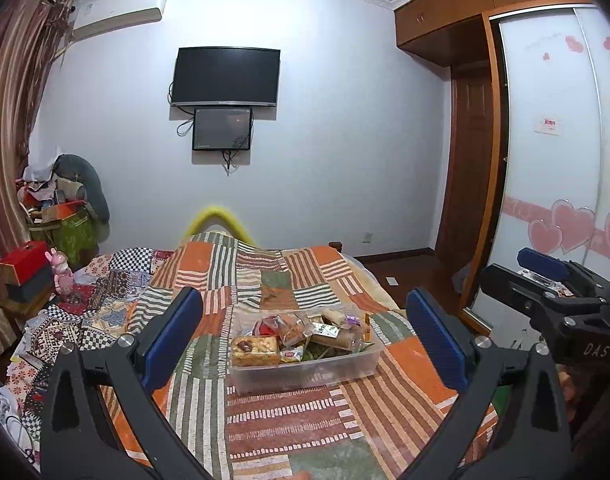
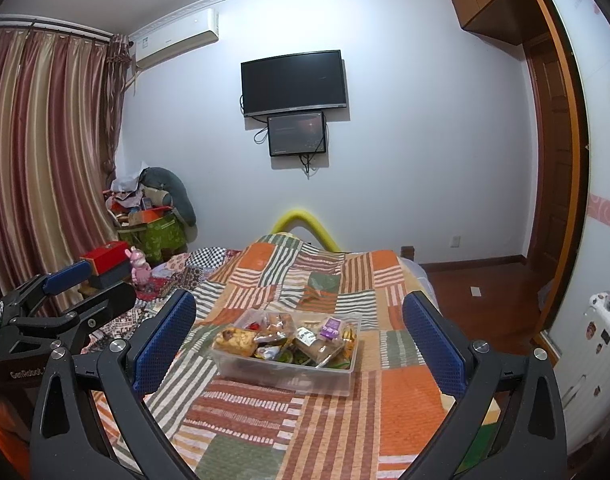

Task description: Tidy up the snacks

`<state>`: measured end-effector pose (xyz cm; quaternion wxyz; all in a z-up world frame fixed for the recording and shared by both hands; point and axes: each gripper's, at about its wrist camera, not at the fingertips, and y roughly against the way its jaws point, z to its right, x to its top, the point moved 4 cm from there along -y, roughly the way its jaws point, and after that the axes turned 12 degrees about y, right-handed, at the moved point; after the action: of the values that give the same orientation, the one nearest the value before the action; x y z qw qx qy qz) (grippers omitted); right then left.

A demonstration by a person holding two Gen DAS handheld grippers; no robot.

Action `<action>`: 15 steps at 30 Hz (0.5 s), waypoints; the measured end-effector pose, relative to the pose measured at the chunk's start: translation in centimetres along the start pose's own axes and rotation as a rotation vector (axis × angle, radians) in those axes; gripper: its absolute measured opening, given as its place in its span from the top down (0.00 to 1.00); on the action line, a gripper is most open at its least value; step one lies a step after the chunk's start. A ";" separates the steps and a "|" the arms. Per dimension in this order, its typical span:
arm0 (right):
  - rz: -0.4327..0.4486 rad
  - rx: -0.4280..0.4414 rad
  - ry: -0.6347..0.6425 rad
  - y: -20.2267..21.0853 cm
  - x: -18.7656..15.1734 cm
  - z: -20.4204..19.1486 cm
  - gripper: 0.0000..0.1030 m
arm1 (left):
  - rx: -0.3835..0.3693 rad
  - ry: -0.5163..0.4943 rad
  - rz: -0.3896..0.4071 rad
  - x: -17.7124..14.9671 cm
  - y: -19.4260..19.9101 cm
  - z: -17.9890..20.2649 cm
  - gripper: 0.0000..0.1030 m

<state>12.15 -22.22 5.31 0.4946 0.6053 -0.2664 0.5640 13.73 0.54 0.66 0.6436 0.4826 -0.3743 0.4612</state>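
A clear plastic bin (image 1: pixel 357 366) full of wrapped snacks (image 1: pixel 295 330) sits on the patchwork bedspread (image 1: pixel 289 420); it also shows in the right wrist view (image 2: pixel 337 380) with its snacks (image 2: pixel 305 336). My left gripper (image 1: pixel 305 344) is open and empty, held above the bed in front of the bin. My right gripper (image 2: pixel 299 344) is open and empty, also short of the bin. Each gripper shows in the other's view: the right one (image 1: pixel 553 284) at the far right, the left one (image 2: pixel 77 292) at the far left.
Red and dark boxes (image 2: pixel 107 264) and a pink toy (image 2: pixel 139 268) stand at the bed's left. A pile of bags (image 2: pixel 153 216) sits by the curtain. A white suitcase (image 2: pixel 597 360) and a wardrobe (image 1: pixel 553 160) are on the right.
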 end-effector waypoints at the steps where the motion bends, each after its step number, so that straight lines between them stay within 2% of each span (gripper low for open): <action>1: 0.000 -0.001 0.002 0.0 0.0 0.0 0.00 | 0.000 0.003 -0.001 0.0 0.0 0.0 0.00; 15: -0.010 -0.004 0.015 -0.2 -0.1 -0.2 0.00 | -0.022 0.014 -0.016 -0.2 0.1 -0.2 0.00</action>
<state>12.23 -22.04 5.18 0.5005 0.6014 -0.2610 0.5654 13.64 0.71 0.47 0.6550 0.4753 -0.3711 0.4553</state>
